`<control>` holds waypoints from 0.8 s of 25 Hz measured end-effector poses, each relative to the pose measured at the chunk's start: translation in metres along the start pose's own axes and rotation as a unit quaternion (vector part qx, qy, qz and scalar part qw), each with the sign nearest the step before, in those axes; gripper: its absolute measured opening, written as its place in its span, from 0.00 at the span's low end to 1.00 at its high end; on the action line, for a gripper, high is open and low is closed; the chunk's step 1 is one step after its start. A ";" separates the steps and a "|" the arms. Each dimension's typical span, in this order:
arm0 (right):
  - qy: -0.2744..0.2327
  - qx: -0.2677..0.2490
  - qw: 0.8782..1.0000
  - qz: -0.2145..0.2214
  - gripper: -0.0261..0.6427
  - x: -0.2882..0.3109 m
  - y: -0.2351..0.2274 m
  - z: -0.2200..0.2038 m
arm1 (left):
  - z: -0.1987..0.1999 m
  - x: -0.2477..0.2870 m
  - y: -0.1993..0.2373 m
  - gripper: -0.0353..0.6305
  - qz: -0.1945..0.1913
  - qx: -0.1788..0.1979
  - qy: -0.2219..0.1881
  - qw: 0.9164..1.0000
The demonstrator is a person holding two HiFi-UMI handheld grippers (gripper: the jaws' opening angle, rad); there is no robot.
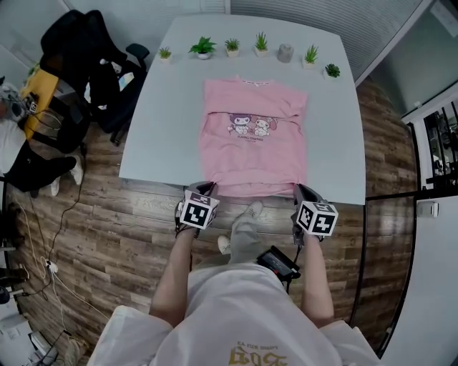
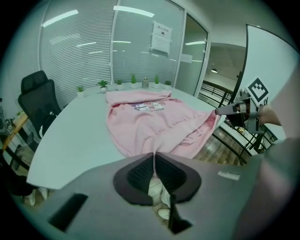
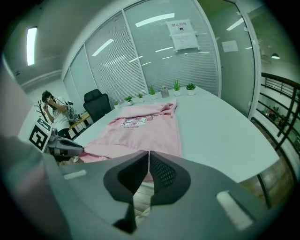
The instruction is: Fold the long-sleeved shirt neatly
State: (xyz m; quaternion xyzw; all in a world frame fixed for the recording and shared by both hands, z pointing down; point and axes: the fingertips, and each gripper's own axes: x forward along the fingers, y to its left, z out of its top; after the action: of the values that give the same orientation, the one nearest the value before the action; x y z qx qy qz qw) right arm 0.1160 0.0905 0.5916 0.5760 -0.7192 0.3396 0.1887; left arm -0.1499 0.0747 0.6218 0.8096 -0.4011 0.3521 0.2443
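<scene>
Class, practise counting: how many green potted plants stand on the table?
6: plants line the table's far edge behind the pink shirt; a grey pot sits among them. None seems hidden.

Pale worktop (image 2: 79, 136) on wood-plank floor (image 1: 107, 236); potted plants (image 2: 133, 79) far beyond the fingers (image 2: 140, 171), blind-covered glass wall (image 2: 79, 51) behind, black office chair (image 2: 40, 101) leftward.

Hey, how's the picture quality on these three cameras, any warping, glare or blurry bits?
Head view: strong fisheye bows the table edges; light is even, pink shirt sharp. Left gripper view: black round vignette, bright light strips glaring up top, right edge smeared. Right gripper view: same vignette, light strip blown out, lower left soft.
</scene>
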 end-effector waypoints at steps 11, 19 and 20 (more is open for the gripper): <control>-0.034 0.002 0.999 0.012 0.07 -0.036 0.015 0.000 | 0.000 -0.047 0.006 0.08 0.027 -0.012 -0.022 0.999; -0.058 -0.005 0.998 0.024 0.07 -0.061 0.026 0.005 | 0.001 -0.079 0.006 0.08 0.038 -0.023 -0.045 0.998; -0.061 -0.006 0.998 0.025 0.07 -0.065 0.028 0.006 | 0.002 -0.083 0.006 0.08 0.039 -0.023 -0.049 0.998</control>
State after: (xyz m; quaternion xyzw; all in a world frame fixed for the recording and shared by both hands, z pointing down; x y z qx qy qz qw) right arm 0.1073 0.1342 0.5370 0.5766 -0.7455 0.3040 0.1390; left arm -0.1895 0.1096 0.5572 0.8039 -0.4515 0.3121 0.2291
